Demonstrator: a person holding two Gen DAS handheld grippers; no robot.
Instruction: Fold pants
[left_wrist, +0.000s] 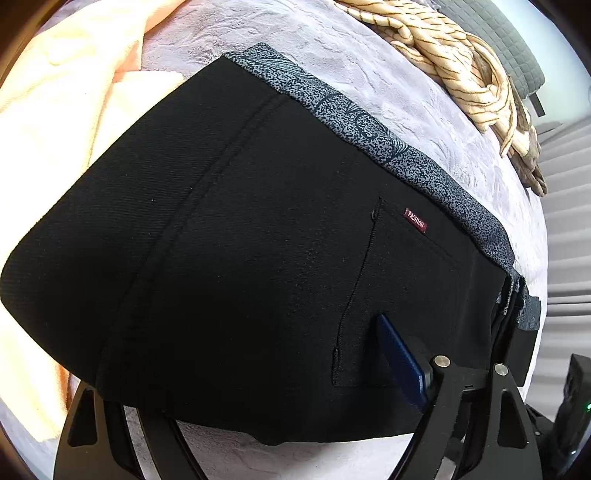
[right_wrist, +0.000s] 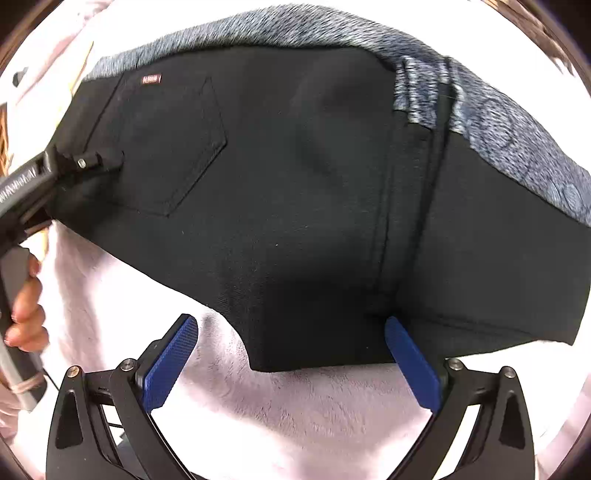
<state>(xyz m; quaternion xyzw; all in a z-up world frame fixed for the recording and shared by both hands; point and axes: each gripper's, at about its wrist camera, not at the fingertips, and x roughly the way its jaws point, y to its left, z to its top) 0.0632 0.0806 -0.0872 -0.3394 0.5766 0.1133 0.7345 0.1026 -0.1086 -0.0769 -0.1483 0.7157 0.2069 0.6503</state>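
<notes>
Where the black pants (left_wrist: 236, 258) lie spread on the pale plush bed cover (left_wrist: 362, 74), they fill most of both views, their speckled grey waistband (left_wrist: 369, 136) running along the far edge. In the left wrist view that band slants from the upper middle of the frame down to the right edge, so the garment's long axis follows the same diagonal, with the fold of dark cloth ending at the lower left. A back pocket (left_wrist: 402, 288) sits right of centre under a small red label (left_wrist: 416, 220); whether anything is inside it cannot be told. In the right wrist view the same pocket appears at upper left, and the waistband arcs across the top and down the right side.

The left gripper (left_wrist: 258, 373) stands over the near part of the pants. One blue pad (left_wrist: 400, 363) shows on top of the cloth at lower right, while the other is hidden behind the fabric at lower left. The jaws are spread wide, straddling the cloth rather than pinching it.

The right gripper (right_wrist: 291, 363) points down at the near hem with its jaws wide apart. Its blue fingers (right_wrist: 168, 363) flank the lower edge of the cloth; the right-hand pad touches the hem, the left-hand one is over bare cover. A hand (right_wrist: 26, 314) at the left edge holds a gripper handle.

A peach cloth (left_wrist: 55, 110) lies at upper left, a striped beige garment (left_wrist: 454, 55) at upper right.
</notes>
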